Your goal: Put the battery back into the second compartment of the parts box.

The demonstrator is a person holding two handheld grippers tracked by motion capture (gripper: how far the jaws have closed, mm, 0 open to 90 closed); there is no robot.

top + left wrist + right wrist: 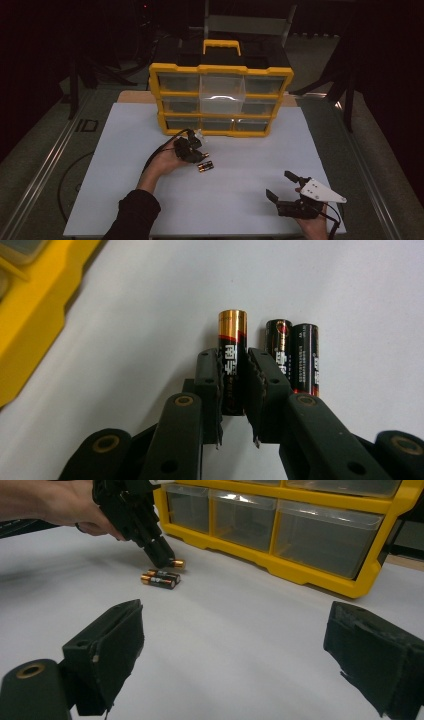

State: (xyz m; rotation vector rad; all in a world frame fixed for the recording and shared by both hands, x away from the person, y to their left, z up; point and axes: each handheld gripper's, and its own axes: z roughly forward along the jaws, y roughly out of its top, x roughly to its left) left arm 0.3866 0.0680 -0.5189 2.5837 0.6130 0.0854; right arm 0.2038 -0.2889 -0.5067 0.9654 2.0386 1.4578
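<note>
Gripping one battery [231, 362] low on the white counter [240, 190], the left tool [235, 390] is clamped on it beside two loose batteries [295, 357]. A skewed lift could nudge them rolling. The right tool [284, 192] gapes, idle.

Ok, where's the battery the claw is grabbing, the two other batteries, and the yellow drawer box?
Gripped battery [232, 340]: left gripper view, on its gold end.
Two loose batteries [161, 579]: right gripper view, on the nearer one's black body.
Yellow drawer box [220, 69]: high view, on its top yellow rim.
</note>
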